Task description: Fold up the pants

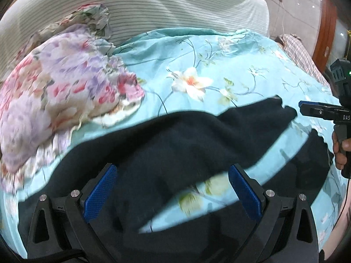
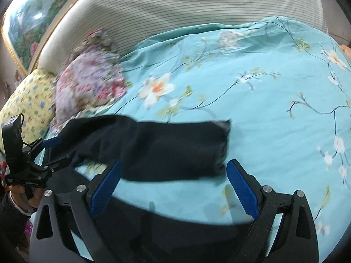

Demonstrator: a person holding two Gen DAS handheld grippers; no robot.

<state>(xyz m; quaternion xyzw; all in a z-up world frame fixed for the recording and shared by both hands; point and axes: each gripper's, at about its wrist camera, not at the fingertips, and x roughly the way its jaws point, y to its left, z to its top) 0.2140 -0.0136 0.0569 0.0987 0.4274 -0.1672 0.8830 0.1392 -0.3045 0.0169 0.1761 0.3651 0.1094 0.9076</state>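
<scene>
So far the fold looks only partly made. The dark pants [image 1: 175, 140] lie on the bed's turquoise floral cover [image 1: 230, 65], close to the near edge. One leg has been laid over as a long dark band running crosswise, with its cuff end [image 2: 221, 131] lying flat toward the right side of the bed. A second dark strip [image 2: 166, 217] runs along the very near edge under both tools, and a patch of cover shows between the two, so the layers are not yet stacked square. What remains, by my judgement, is to bring the halves together, smooth them, and make the shorter cross folds.

The long axis runs left to right across the bed, roughly parallel to the striped headboard [image 1: 153, 6]; motion blur makes it hard to say which end is the waist.

Both tools hang just above the cloth. The left gripper [image 1: 173, 190] has its fingers spread wide and holds nothing. The right gripper [image 2: 173, 188] is likewise wide apart and empty, straddling the near side of the folded band.

A crumpled floral garment [image 1: 65, 83] lies beside the pants, toward the headboard.
</scene>
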